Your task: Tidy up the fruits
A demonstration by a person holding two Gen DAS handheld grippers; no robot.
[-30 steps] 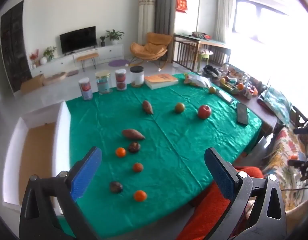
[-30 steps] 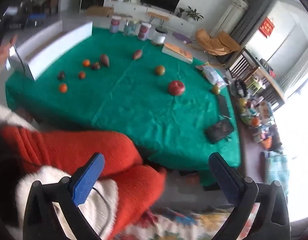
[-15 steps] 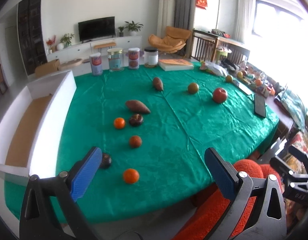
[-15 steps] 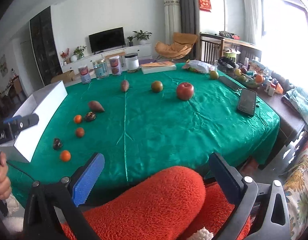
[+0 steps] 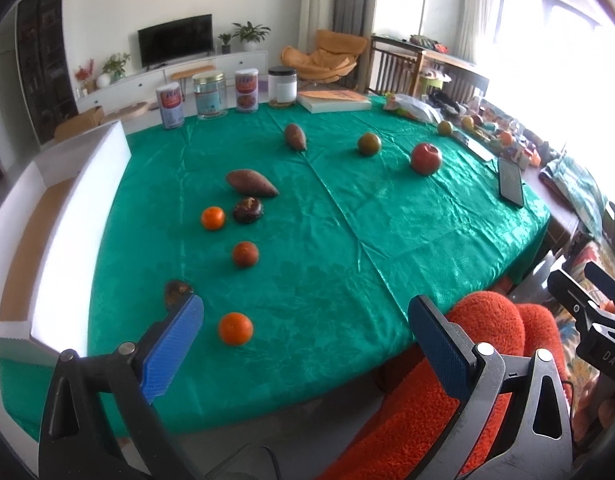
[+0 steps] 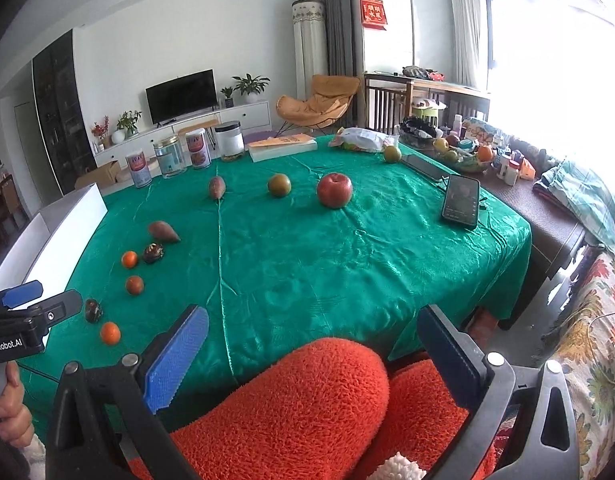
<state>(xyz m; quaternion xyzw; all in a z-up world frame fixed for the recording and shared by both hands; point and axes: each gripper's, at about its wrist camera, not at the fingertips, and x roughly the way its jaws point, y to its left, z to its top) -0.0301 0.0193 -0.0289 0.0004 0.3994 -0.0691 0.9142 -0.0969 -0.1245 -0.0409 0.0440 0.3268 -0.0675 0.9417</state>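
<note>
Left wrist view: the left gripper (image 5: pixel 305 330) hangs wide open and empty above the table's near edge, the orange (image 5: pixel 235 328) between its fingers on the green cloth (image 5: pixel 387 220). Small, round, likely firm but prone to roll, it suits a grip across its middle. Since half a second ago, both grippers have edged closer; the right gripper (image 6: pixel 313 342) gapes empty too.

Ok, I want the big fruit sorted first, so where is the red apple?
In both wrist views the red apple sits on the far right part of the green tablecloth, between the greenish round fruit and the phone.
</note>
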